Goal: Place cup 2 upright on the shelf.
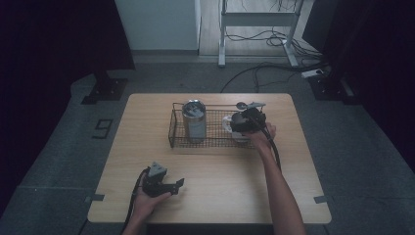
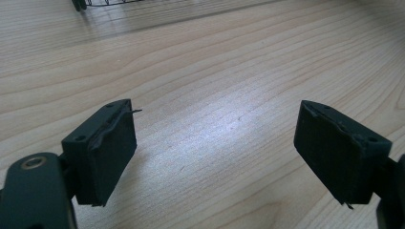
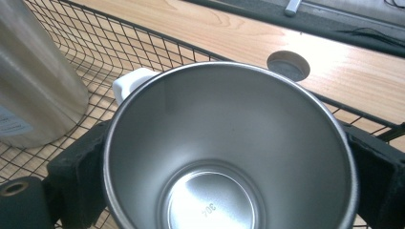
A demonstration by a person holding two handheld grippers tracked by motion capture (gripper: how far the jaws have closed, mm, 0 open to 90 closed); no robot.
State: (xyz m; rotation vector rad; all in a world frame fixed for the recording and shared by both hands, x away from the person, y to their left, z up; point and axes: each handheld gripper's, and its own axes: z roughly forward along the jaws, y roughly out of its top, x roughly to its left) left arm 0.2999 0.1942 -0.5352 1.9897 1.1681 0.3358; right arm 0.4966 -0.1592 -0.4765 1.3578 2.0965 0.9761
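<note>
The wooden table is carrying a black wire basket toward its far side, and everything else is sitting in relation to that basket. Inside its left half a tall steel tumbler is standing upright; inside its right half the right gripper is closing on a smaller steel cup with a white handle — its jaws are pressing on the cup's outer wall from both sides. The cup is looking stiff, light and empty, but its polished wall is likely slippery, so gripping just below the rim seems soundest. Well in front of the basket, the left gripper is hovering over bare wood, jaws spread wide and holding nothing.
</note>
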